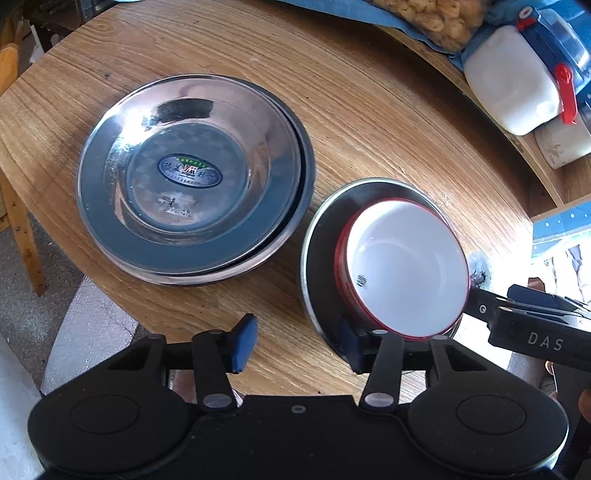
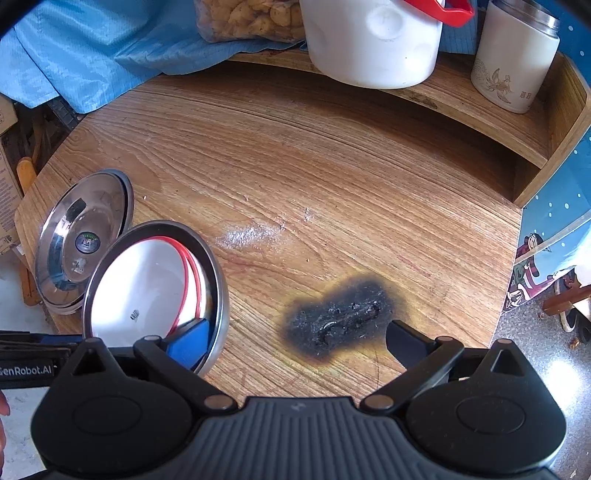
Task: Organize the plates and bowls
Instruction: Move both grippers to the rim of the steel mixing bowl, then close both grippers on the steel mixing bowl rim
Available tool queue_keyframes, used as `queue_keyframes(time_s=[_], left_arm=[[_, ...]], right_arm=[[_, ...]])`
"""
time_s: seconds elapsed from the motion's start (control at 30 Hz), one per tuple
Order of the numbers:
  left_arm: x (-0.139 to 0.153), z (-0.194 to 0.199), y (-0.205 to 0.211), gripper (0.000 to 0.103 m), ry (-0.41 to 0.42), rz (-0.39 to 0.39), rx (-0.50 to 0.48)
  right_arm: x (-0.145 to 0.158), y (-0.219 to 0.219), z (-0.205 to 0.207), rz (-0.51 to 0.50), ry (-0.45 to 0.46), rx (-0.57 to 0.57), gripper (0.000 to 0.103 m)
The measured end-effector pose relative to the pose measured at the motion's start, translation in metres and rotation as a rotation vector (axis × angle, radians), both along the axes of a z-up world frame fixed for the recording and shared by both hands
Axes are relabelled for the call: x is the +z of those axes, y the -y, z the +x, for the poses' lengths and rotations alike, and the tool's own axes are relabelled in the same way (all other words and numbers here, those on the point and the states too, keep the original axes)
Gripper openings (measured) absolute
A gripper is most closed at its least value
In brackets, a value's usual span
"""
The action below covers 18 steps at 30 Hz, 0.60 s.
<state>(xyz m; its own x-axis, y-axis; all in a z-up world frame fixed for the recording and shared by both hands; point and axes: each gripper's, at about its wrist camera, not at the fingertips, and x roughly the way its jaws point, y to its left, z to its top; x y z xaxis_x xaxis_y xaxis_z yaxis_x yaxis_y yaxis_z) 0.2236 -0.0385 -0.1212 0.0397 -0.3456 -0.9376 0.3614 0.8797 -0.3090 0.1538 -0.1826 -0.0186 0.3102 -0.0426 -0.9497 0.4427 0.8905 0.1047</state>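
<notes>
A stack of shiny steel plates (image 1: 192, 173) (image 2: 81, 240) lies at the left of the round wooden table (image 1: 369, 110). Beside it, a single steel plate (image 1: 321, 236) (image 2: 218, 288) carries nested white bowls with red rims (image 1: 402, 269) (image 2: 147, 284). My left gripper (image 1: 295, 343) is open. Its right finger is over this plate's near edge by the bowls, its left finger over bare wood, and the pads press on nothing. My right gripper (image 2: 295, 343) stands wide open. Its left finger is inside the plate beside the bowls, its right finger over a burn mark (image 2: 340, 317).
A raised wooden shelf (image 2: 480, 122) at the back holds a white jug with a red handle (image 2: 373, 40), a white canister (image 2: 517, 59), a bag of snacks (image 2: 251, 18) and a blue cloth (image 2: 92, 48). White powder is scattered mid-table (image 2: 247, 234). The table edge runs close behind both grippers.
</notes>
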Motion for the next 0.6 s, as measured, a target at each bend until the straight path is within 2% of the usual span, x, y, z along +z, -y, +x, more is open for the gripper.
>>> queue_keyframes(time_s=[0.2,0.27,0.4,0.5,0.57,0.6], left_arm=[[0.0,-0.001,0.002,0.039,0.001,-0.004,-0.005],[0.0,-0.002,0.004,0.036,0.0,-0.009,-0.011],[-0.002,-0.002,0.01,0.028,-0.001,-0.012,-0.026],[-0.002,-0.001,0.012,0.023,-0.003,-0.019,-0.029],[-0.003,-0.001,0.013,0.021,0.001,-0.023,-0.032],[-0.004,-0.001,0.014,0.02,0.002,-0.025,-0.036]], right_arm=[[-0.002,0.0,-0.001,0.03,0.027,0.017,0.091],[-0.003,0.001,-0.001,0.054,0.039,0.021,0.085],[-0.003,0.002,-0.002,0.087,0.057,0.023,0.08],[-0.003,0.004,-0.004,0.123,0.078,0.021,0.072],[-0.004,0.004,-0.004,0.154,0.092,0.02,0.061],[-0.003,0.004,-0.004,0.162,0.097,0.02,0.059]])
